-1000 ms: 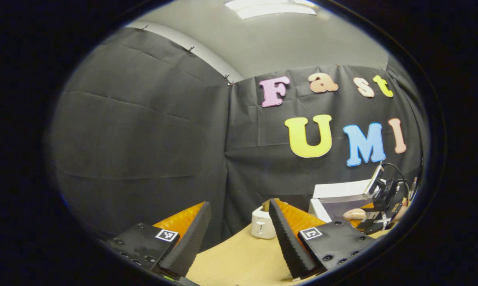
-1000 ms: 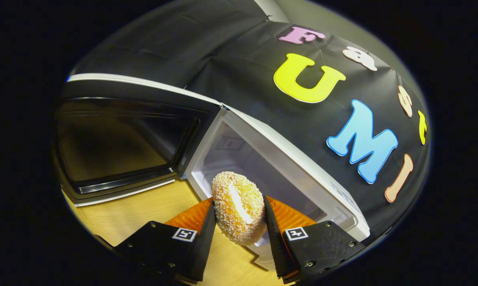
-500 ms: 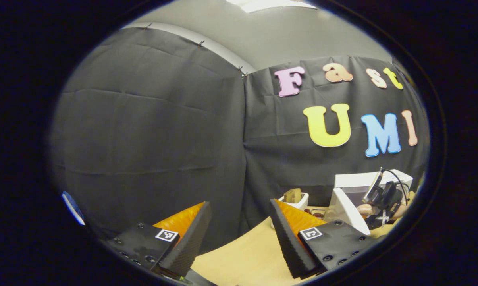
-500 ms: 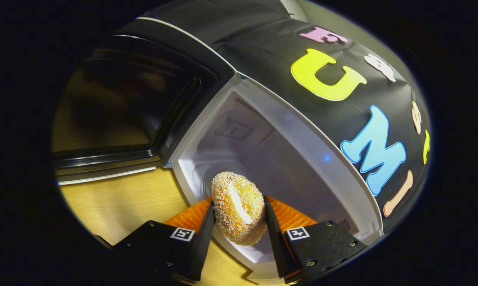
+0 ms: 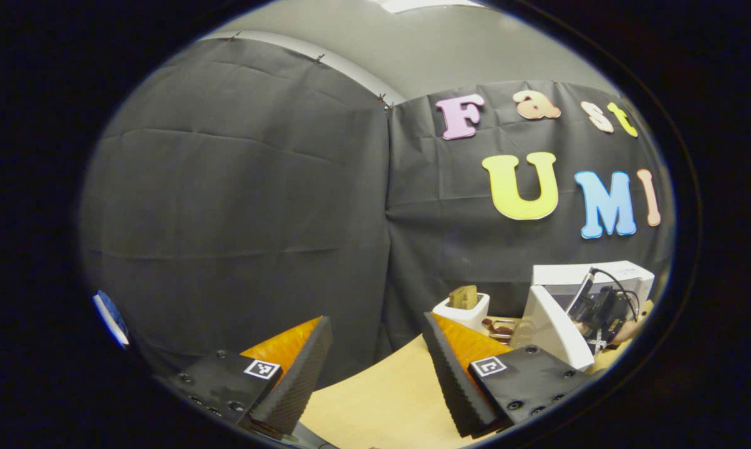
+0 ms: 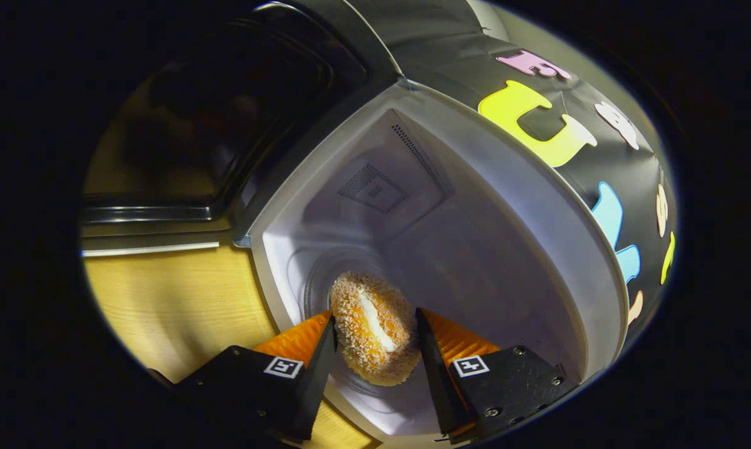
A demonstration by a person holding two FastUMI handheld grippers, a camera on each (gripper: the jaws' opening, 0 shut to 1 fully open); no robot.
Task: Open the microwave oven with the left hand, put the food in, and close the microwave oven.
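- My right gripper (image 6: 375, 340) pinches the donut (image 6: 375, 337), one finger pressed on each side of it, the crumbed ring standing on edge between them.
- The donut hangs inside the mouth of the microwave (image 6: 475, 206), above the round turntable (image 6: 325, 274) on the cavity floor; I cannot tell whether it touches it.
- The microwave's door (image 6: 226, 125) stands swung wide to the left of the cavity, its dark window facing out over the table (image 6: 176, 305).
- The white cavity shows a perforated vent patch (image 6: 372, 187) on its back wall.
- My left gripper (image 5: 375, 368) hangs with its fingers spread and nothing between them, above the near edge of the table (image 5: 382, 405), pointed toward the booth's black cloth wall (image 5: 238, 206).
- From the left gripper view, the microwave (image 5: 600, 274) stands toward the far right edge of the table, its open door (image 5: 553, 330) jutting forward edge-on.
- There my right gripper (image 5: 600, 312), cable trailing from it, reaches in at the microwave's opening, with the hand (image 5: 628, 330) holding it just behind.
- A white toaster (image 5: 463, 308) with a brown slice poking from its slot stands at the table's far edge, left of the microwave.
- Some small brown things (image 5: 500, 325) lie between the toaster and the door, too small to make out.
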